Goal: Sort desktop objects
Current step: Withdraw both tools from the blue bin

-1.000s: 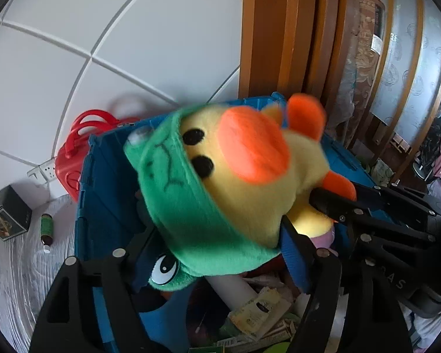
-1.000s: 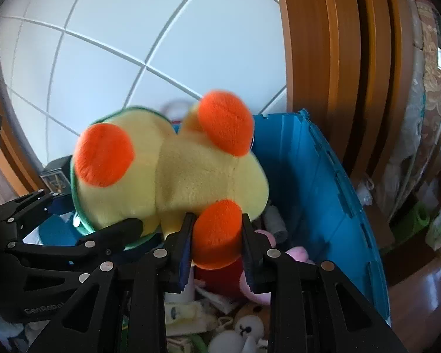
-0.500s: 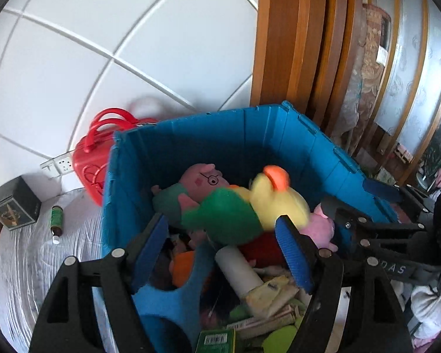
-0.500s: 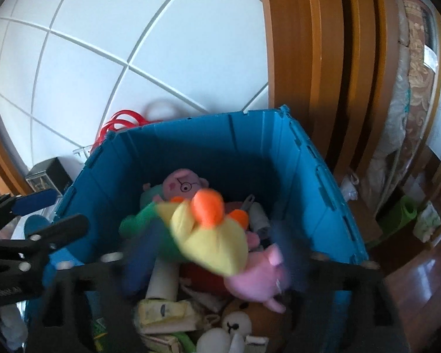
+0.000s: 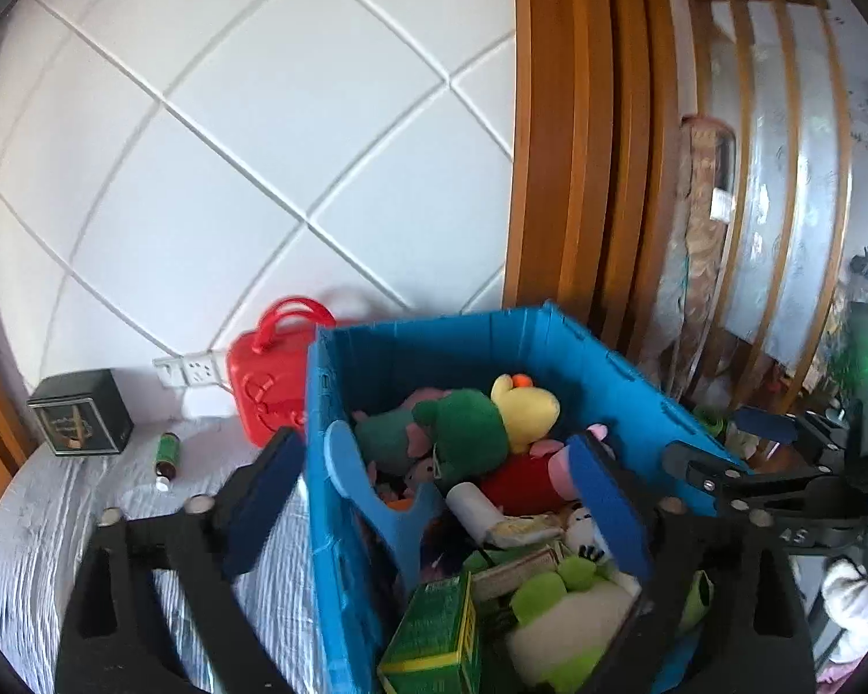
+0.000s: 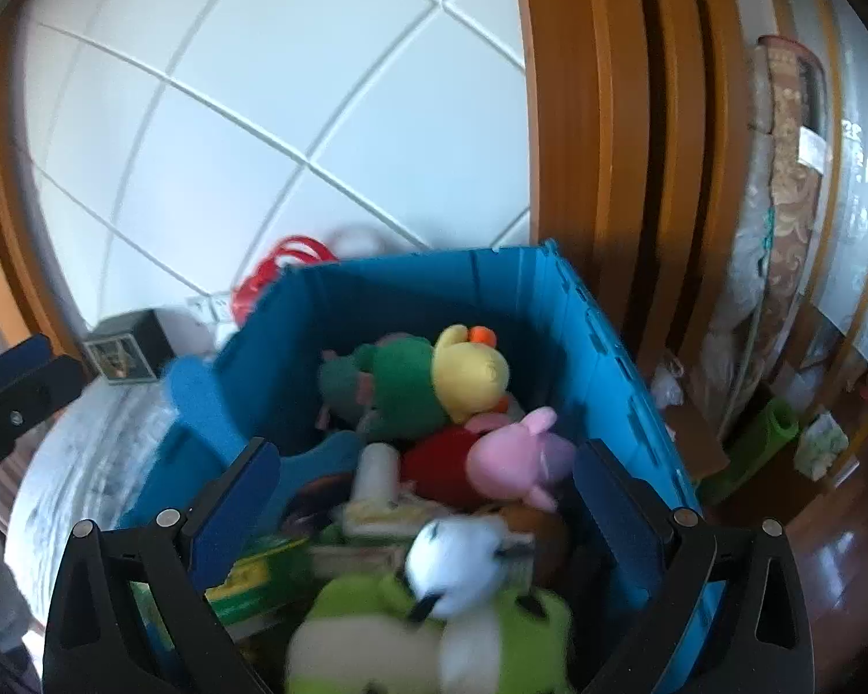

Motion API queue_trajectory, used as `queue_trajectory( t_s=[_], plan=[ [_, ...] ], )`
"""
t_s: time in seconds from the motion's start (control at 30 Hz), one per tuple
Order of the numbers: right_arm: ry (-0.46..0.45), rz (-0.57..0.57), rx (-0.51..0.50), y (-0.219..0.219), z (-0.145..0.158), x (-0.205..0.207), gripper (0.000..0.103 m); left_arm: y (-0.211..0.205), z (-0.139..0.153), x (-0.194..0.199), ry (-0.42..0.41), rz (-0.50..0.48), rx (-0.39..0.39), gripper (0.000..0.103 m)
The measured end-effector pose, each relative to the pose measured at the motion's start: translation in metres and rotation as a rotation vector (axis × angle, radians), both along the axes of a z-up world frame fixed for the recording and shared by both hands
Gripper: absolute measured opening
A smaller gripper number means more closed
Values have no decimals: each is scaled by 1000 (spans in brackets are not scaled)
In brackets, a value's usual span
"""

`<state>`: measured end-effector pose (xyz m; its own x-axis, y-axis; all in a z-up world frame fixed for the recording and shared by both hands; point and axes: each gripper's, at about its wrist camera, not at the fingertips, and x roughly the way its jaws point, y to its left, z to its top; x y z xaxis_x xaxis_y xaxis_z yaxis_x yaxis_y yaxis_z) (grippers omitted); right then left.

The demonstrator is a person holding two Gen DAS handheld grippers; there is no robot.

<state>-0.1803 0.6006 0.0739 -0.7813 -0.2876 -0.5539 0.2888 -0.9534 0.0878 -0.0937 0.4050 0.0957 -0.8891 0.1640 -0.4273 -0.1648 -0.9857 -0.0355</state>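
A yellow duck plush with a green hood [image 5: 495, 419] lies on the pile inside the blue crate [image 5: 434, 347]; it also shows in the right wrist view [image 6: 440, 381] inside the crate [image 6: 550, 301]. My left gripper [image 5: 434, 480] is open and empty above the crate's near left wall. My right gripper [image 6: 422, 497] is open and empty above the crate's near end. A pink pig plush [image 6: 515, 457], a green and white plush [image 6: 434, 624] and boxes fill the crate.
A red toy case [image 5: 266, 387], a black box [image 5: 81, 419] and a small green bottle [image 5: 166, 454] sit on the grey cloth left of the crate. A white wall and a wooden door frame [image 5: 561, 144] stand behind. The right gripper's body shows in the left wrist view [image 5: 781, 486].
Both grippers held the duck plush, then opened; it dropped into the crate. Both grippers have pulled back and up from the crate.
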Motion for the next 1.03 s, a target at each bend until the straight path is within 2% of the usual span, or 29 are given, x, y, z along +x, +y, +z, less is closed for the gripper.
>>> queue_trajectory(
  t_s=[0.1, 0.2, 0.33, 0.5, 0.7, 1.03],
  plan=[
    [49, -16, 8, -4, 8, 42, 103, -12, 3, 45, 66, 6, 12, 103],
    [68, -54, 16, -12, 11, 77, 103, -21, 5, 75, 92, 32, -9, 103],
    [101, -92, 12, -27, 19, 123, 103, -33, 6, 106, 84, -48, -3, 103],
    [151, -156, 52, -47, 25, 170, 103, -49, -2, 129, 51, -45, -9, 103],
    [120, -203, 89, -58, 21, 193, 103, -64, -6, 145, 30, -55, 0, 103],
    [104, -233, 59, -45, 20, 208, 103, -59, -7, 153, 18, -67, -17, 103]
  ],
)
